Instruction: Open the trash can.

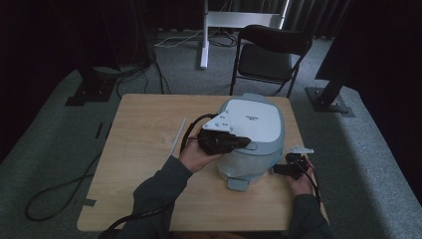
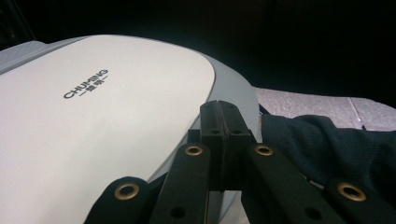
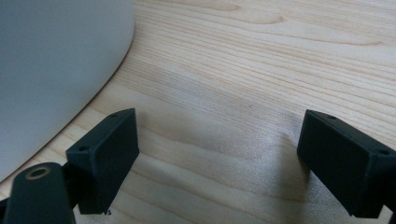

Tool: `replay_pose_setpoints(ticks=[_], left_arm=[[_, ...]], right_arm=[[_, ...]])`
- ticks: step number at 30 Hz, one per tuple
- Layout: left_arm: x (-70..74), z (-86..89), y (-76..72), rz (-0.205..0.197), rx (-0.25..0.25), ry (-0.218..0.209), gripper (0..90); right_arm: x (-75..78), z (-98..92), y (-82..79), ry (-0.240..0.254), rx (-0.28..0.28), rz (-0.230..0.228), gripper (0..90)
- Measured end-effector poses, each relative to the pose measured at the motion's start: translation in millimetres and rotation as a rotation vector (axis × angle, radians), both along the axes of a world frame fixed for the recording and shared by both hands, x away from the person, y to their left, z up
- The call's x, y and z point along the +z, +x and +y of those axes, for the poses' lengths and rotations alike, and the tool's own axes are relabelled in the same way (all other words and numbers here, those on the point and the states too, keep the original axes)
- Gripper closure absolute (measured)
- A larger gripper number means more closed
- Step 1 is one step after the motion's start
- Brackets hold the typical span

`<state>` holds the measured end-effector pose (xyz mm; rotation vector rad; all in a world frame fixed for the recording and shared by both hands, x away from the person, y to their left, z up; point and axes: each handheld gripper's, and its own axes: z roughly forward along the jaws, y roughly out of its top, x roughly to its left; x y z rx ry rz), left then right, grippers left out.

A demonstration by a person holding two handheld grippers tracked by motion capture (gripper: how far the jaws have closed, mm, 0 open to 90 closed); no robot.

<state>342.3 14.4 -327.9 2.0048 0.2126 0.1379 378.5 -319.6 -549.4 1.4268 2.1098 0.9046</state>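
A white and grey rice cooker (image 1: 254,124) stands with its lid down on the right half of the wooden table (image 1: 144,114). My left gripper (image 1: 244,143) lies over the front of the lid, jaws shut with nothing between them. In the left gripper view its jaws (image 2: 219,109) meet above the white lid (image 2: 93,130), which bears a brand name. My right gripper (image 1: 278,169) rests low on the table at the cooker's front right. In the right gripper view it (image 3: 217,149) stands open over bare wood (image 3: 261,56), the cooker's wall (image 3: 51,70) beside one jaw.
A thin white strip (image 1: 177,137) lies on the table left of the cooker. Behind the table stands a black folding chair (image 1: 268,55), with stand feet and cables (image 1: 59,189) on the grey floor. A dark sleeve (image 2: 327,144) shows past the left jaws.
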Motion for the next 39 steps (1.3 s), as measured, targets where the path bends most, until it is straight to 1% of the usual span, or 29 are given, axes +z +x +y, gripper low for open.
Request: replay_pose_setpoints(ticks=[3, 6, 8, 12, 15, 16, 17, 18, 19, 22, 27, 30, 37, 39], left_arm=[[0.3, -0.8, -2.1, -0.019, 0.001, 0.017, 90.0], [0.1, -0.9, -2.4, -0.02, 0.001, 0.017, 90.0], [-0.2, -0.7, -2.0, -0.014, 0.0, 0.016, 90.0], [1.5, -1.5, -2.9, -0.028, 0.008, 0.035, 90.0], [1.6, -0.8, -1.8, -0.021, 0.004, 0.027, 90.0], [1.3, 0.1, -0.5, -0.012, 0.005, 0.016, 90.0], [1.4, 1.1, 0.4, -0.013, 0.011, 0.011, 89.9], [1.9, 1.6, 0.5, -0.02, 0.022, 0.012, 86.4], [2.3, 2.3, 1.0, -0.019, 0.025, 0.012, 83.8], [3.2, 6.1, 3.3, -0.017, 0.042, 0.018, 80.7], [4.6, 17.0, 8.3, -0.011, 0.082, 0.0, 76.1], [4.6, 24.7, 10.4, -0.021, 0.114, -0.002, 74.2], [4.5, 49.2, 18.3, 0.0, 0.183, -0.032, 72.7], [4.4, 56.0, 21.1, 0.013, 0.19, -0.046, 71.9]], right_arm=[[0.0, 0.0, -0.1, 0.0, 0.001, 0.0, 11.6], [0.0, 0.0, -0.2, 0.0, 0.001, 0.0, 11.6], [0.0, 0.1, -0.2, 0.0, 0.001, 0.0, 11.6], [0.0, 0.2, -0.4, 0.001, 0.001, 0.0, 11.6], [-0.1, 0.0, -0.4, -0.001, 0.002, -0.001, 11.6], [-0.1, 0.2, -0.4, 0.001, 0.001, -0.001, 11.6], [-0.1, 0.1, -0.4, 0.001, 0.001, -0.001, 11.6], [0.0, 0.1, -0.4, 0.0, 0.001, 0.0, 11.6], [0.0, 0.1, -0.4, 0.001, 0.001, 0.0, 11.6], [0.0, 0.1, -0.4, 0.001, 0.001, -0.001, 11.6], [0.0, 0.1, -0.4, 0.001, 0.001, -0.001, 11.6], [0.0, 0.1, -0.4, 0.001, 0.001, -0.001, 11.6], [0.0, 0.1, -0.4, 0.001, 0.001, 0.0, 11.6], [0.0, 0.1, -0.4, 0.0, 0.001, 0.0, 11.6]])
